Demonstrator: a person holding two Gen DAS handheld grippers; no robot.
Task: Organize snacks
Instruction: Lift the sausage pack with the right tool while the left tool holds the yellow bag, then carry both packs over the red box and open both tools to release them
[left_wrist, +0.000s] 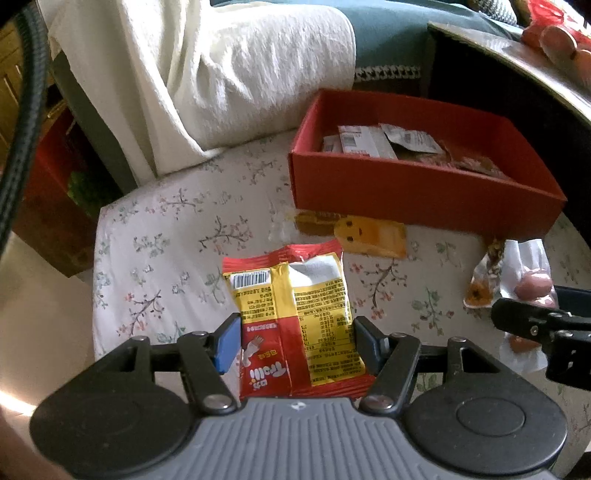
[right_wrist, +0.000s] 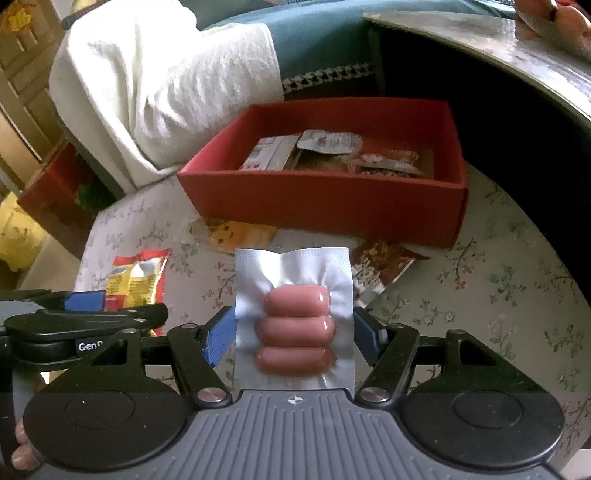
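Two grippers working above a floral tablecloth (left_wrist: 166, 236), each clamped on a snack. Left gripper (left_wrist: 295, 343) pinching a red-and-yellow Trolli packet (left_wrist: 295, 314) by its two side edges, blue pads (left_wrist: 227, 341) pressing in on either side, barcode side facing up, the packet hanging raised over the cloth. Right gripper (right_wrist: 294, 339) squeezing a clear vacuum pouch of three pink sausages (right_wrist: 295, 321) the same way, jaws closed against the pouch's edges, the sealed flat end pointing away toward the box.

Sitting beyond both, near the far edge of the cloth: a red cardboard box (left_wrist: 406, 192), open-topped, already holding several flat wrapped snacks (left_wrist: 369, 142) along its floor. Lying just in front of the box's near wall, touching or nearly touching it: a yellow-orange packet with a cartoon face (left_wrist: 369, 236). Resting to the right of that, in the left wrist view, a small brown-and-clear wrapper (left_wrist: 487, 277) beside the sausage pouch; in the right wrist view showing as a brown patterned packet (right_wrist: 384, 266) partly hidden behind the pouch.

Draping down behind the box: a white towel-like cloth (left_wrist: 229, 74) over teal upholstery (left_wrist: 388, 40). Curving across the upper right: the edge of a grey tabletop (right_wrist: 517, 44). Gripping the right handle at the lower left corner of the right wrist view: fingertips (right_wrist: 22, 458) of a person's hand.
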